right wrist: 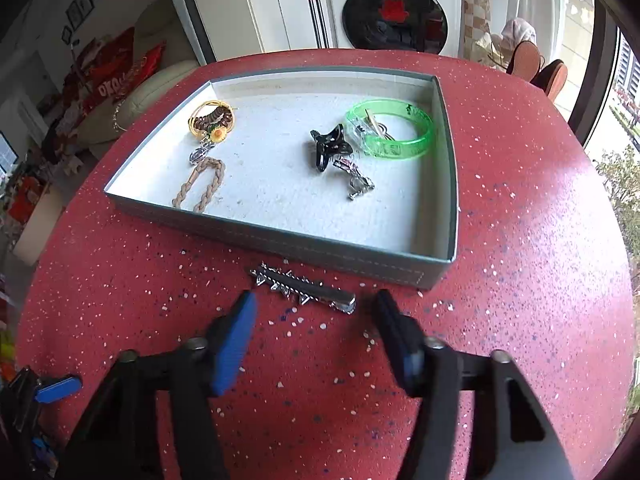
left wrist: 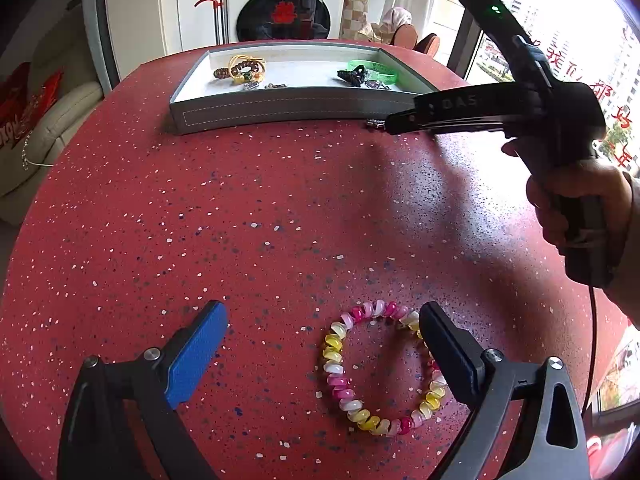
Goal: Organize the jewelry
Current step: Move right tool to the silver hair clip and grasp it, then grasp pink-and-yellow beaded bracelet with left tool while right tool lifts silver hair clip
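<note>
Left gripper (left wrist: 324,344): jaws spread wide, nothing held, low over red speckled table (left wrist: 240,200). Pink-yellow-white beaded bracelet (left wrist: 380,368) flat on table, partly under right-hand finger (left wrist: 448,352), mostly between the two fingers; contact not determinable.

Right gripper (right wrist: 316,320): jaws wide apart, empty, pointed at silver hair clip (right wrist: 304,288). Clip flat on table just outside near wall of grey tray (right wrist: 320,248), just ahead of fingertips, not touching either. From left wrist view, right gripper (left wrist: 394,124) held by hand (left wrist: 576,204), tip near tray's front right corner.

Tray contents, left side: yellow ring with brown beads and flower charm (right wrist: 212,120), braided tan loop (right wrist: 200,184). Right side: green bangle (right wrist: 392,128), black claw clip (right wrist: 328,148), small silver clip (right wrist: 360,184).

Washing machine (right wrist: 396,4) beyond table.
</note>
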{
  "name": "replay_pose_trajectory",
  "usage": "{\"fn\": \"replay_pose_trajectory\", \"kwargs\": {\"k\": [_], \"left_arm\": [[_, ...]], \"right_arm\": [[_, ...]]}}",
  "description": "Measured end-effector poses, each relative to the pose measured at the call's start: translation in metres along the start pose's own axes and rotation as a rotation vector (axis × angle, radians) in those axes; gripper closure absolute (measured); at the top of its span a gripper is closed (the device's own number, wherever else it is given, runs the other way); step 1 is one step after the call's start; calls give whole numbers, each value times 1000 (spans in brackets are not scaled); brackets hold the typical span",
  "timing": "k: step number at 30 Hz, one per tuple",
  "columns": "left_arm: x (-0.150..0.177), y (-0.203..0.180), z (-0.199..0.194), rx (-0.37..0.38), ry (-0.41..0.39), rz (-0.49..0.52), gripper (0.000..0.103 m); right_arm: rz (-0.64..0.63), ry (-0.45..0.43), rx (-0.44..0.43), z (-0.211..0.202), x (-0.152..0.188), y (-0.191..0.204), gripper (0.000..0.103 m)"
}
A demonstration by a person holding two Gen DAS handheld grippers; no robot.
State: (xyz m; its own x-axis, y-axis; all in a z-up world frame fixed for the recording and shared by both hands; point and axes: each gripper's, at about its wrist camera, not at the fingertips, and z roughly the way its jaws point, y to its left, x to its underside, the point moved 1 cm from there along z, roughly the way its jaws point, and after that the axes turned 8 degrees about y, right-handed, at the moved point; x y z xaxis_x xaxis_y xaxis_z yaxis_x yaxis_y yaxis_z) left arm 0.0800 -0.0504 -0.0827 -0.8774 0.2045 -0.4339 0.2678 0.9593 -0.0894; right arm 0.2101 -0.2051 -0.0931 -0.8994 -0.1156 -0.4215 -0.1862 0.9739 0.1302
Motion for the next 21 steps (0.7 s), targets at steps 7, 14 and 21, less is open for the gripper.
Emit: {"fn": "replay_pose_trajectory", "kwargs": {"k": [7, 14, 21], "left_arm": [[1, -4, -2, 18, -11, 13, 10], [2, -13, -6, 83, -29, 39, 50], [-1, -17, -4, 114, -6, 39, 77]], "right_arm": [[-94, 26, 28, -6, 17, 21, 89], [-95, 31, 13, -15, 32, 25, 89], [-79, 11, -10, -26, 38, 27, 89]]}}
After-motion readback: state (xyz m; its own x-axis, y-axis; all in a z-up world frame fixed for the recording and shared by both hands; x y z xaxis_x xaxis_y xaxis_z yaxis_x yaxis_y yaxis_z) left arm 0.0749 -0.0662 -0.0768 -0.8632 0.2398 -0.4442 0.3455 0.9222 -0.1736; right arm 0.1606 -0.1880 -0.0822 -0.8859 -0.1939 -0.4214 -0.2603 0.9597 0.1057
